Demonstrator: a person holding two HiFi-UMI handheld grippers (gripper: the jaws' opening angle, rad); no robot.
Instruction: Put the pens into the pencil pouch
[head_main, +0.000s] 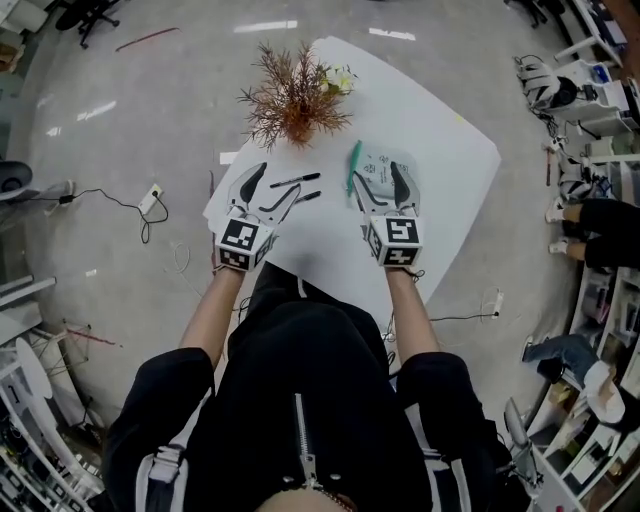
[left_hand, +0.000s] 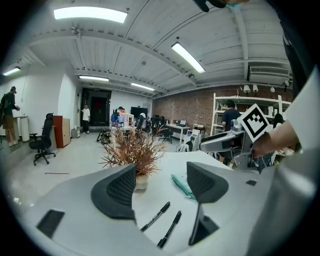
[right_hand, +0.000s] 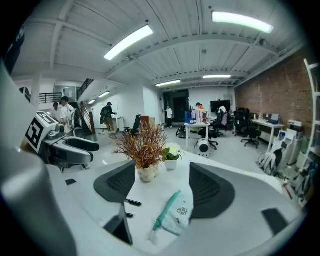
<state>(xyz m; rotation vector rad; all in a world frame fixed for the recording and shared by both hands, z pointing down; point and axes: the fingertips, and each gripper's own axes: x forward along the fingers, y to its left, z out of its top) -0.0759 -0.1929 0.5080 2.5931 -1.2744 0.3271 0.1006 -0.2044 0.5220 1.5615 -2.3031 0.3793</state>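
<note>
The two black pens (head_main: 296, 180) lie side by side on the white table (head_main: 450, 150), outside the pouch (head_main: 378, 165). The pouch lies flat just to their right, with its green zip edge toward them. The left gripper (left_hand: 162, 182) points at the pens with its jaws wide apart and nothing between them — the right gripper (right_hand: 162, 182) is spread just as wide, empty, aimed at the pouch. Beyond both stands a potted plant (head_main: 295, 100) with dry reddish stems.
</note>
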